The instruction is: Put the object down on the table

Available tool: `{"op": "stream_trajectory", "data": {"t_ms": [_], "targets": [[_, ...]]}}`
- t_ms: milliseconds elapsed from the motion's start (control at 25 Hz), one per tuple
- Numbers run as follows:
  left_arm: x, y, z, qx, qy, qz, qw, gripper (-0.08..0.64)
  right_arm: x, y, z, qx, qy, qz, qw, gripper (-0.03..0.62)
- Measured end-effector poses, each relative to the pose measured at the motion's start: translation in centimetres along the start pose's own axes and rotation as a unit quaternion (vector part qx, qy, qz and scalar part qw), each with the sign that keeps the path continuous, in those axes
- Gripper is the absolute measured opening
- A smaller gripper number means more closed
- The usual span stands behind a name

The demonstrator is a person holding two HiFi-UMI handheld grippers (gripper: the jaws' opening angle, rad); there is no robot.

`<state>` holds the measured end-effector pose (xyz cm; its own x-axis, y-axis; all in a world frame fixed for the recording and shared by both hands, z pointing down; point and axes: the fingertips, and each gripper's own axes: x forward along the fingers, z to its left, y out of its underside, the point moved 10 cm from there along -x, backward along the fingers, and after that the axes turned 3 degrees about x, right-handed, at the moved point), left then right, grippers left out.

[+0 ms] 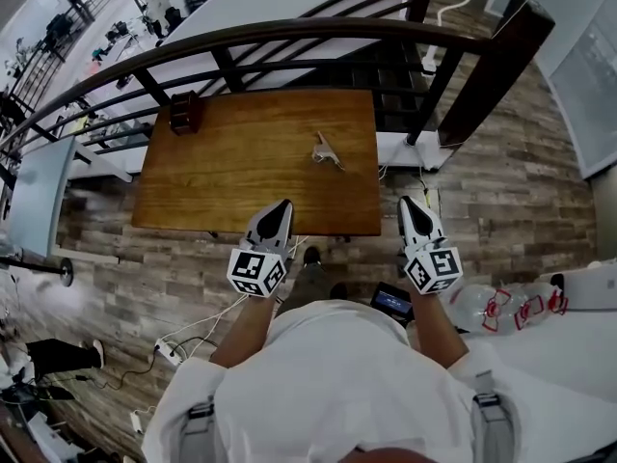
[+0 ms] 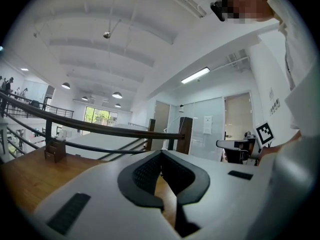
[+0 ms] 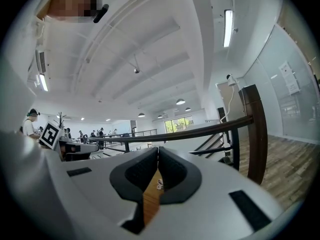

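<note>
A small pale object (image 1: 328, 150) lies on the wooden table (image 1: 241, 177), right of its middle. Both grippers hover at the table's near edge, apart from the object. My left gripper (image 1: 282, 204) is over the near edge, its jaws shut with nothing between them. My right gripper (image 1: 406, 202) hangs just past the table's right near corner, jaws also shut and empty. In the left gripper view the left gripper (image 2: 160, 155) has its dark pads closed together over the wood. In the right gripper view the pale object (image 3: 159, 185) shows small through the slit below the right gripper (image 3: 158, 151).
A dark wooden box (image 1: 185, 112) stands at the table's far left corner. A dark curved railing (image 1: 289, 37) runs behind the table, with a thick post (image 1: 496, 70) at the right. Cables and a power strip (image 1: 166, 352) lie on the plank floor.
</note>
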<state>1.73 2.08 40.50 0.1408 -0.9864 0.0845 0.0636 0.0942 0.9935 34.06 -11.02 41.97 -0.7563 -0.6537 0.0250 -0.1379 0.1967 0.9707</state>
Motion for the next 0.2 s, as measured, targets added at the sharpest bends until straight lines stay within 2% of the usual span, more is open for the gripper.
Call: {"op": "stream_trajectory", "data": {"t_ms": [200], "targets": [[2.2, -1.2, 1.0, 0.006, -0.008, -0.028, 0.9996, 0.015, 2.5, -1.2, -1.7, -0.011, -0.020, -0.008, 1.000, 0.025]]}}
